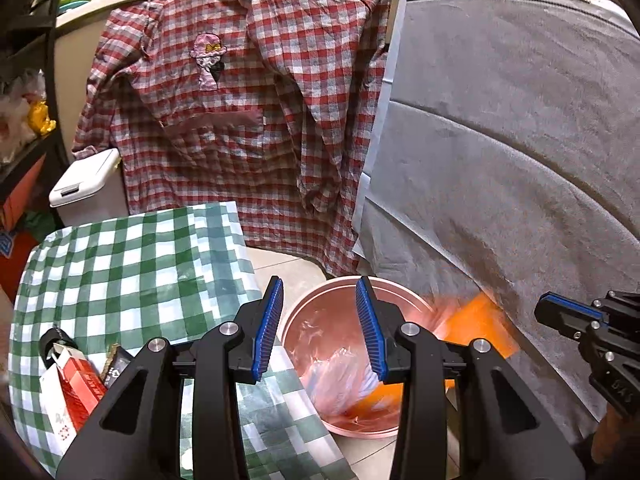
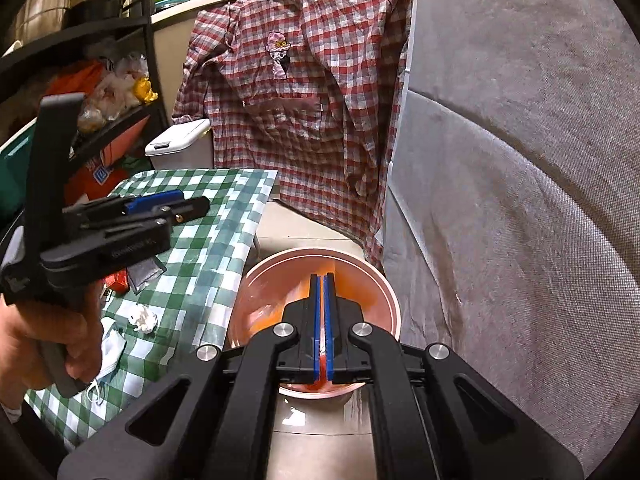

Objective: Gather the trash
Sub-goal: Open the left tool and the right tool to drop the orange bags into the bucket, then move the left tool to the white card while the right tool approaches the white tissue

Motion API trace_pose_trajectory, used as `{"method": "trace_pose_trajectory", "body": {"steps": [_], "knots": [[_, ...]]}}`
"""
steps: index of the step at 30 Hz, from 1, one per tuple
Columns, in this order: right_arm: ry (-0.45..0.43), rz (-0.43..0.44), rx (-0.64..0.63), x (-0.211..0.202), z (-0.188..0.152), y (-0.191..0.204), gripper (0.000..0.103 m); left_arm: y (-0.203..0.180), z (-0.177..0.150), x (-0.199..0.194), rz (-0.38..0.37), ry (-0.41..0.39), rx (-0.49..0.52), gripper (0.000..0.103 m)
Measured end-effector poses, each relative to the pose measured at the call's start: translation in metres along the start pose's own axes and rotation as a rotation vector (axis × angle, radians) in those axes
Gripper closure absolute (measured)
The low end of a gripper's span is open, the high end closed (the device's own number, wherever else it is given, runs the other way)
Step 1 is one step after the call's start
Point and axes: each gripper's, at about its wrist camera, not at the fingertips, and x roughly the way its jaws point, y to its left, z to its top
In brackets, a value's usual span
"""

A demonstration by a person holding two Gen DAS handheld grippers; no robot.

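Observation:
A pink bucket [image 1: 352, 288] stands on the floor beside a table with a green checked cloth [image 1: 120, 264]; it holds clear plastic and orange scraps [image 1: 340, 376]. My left gripper [image 1: 320, 320] is open and empty, above the bucket's left rim. My right gripper [image 2: 324, 280] is shut over the bucket [image 2: 380, 280] on a thin orange wrapper [image 2: 321, 344] that shows between the pads. In the left wrist view the right gripper [image 1: 560, 316] is at the right, with a blurred orange sheet [image 1: 476, 324] by it. A red-and-white carton [image 1: 72, 384], a crumpled tissue [image 2: 143, 318] and a face mask [image 2: 110, 350] lie on the cloth.
A red checked shirt [image 1: 248, 120] hangs behind the bucket. A grey covered surface [image 1: 520, 160] fills the right side. A white lidded bin [image 1: 86, 184] stands behind the table. Cluttered shelves [image 2: 100, 92] are at the left.

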Motion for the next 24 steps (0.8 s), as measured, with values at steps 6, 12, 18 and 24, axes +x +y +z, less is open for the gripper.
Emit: {"method": "trace_pose_trajectory", "body": {"steps": [6,12,18,24], "knots": [[-0.001,-0.006,0.002,0.001,0.0,0.001,0.096,0.008,0.0,-0.014,0.009,-0.011,0.007,0.065],[-0.071,-0.01,0.016,-0.008,0.002,0.004,0.09,0.021,-0.002,-0.032,0.048,-0.026,0.014,0.065],[-0.21,-0.012,0.028,-0.023,0.005,0.012,0.08,0.038,0.012,-0.06,0.101,-0.106,-0.075,0.065],[-0.289,-0.027,0.007,-0.025,0.004,0.032,0.079,0.051,0.018,-0.087,0.132,-0.179,-0.124,0.065]]}}
